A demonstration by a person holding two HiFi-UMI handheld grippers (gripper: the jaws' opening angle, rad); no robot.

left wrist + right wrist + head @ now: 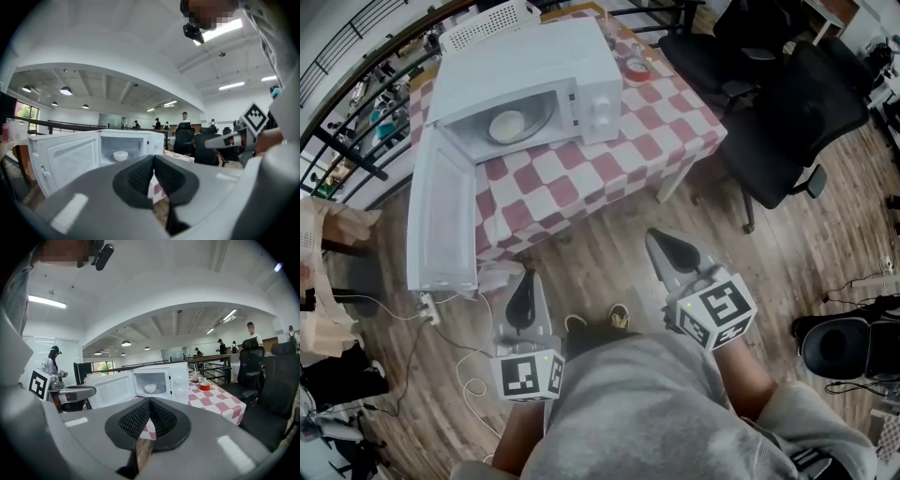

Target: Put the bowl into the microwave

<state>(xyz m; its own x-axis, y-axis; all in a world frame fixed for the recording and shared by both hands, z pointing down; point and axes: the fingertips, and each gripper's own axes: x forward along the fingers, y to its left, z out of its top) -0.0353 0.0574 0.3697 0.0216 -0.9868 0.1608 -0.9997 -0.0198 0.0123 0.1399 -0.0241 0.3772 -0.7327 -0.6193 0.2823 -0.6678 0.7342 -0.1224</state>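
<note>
we wear a grey shirt [656,412]. the left gripper [523,298] and right gripper [673,251] each have a pale grey, wedge-shaped body, black textured pads [136,420] and a white cube [719,314] printed with black square markers.

You stand back from the table [609,164], with the left gripper [523,292] and right gripper [667,246] low before you over the floor, side by side but apart, both short of the table's near edge. The microwave [553,56] sits on the table's left part, its door [441,220] swung out toward you on its left side, and the bowl [507,125] rests inside the cavity. A small container [637,68] stands on the table just right of the microwave, a basket [487,23] lies behind it, and office chairs [787,122] stand right of the table.
</note>
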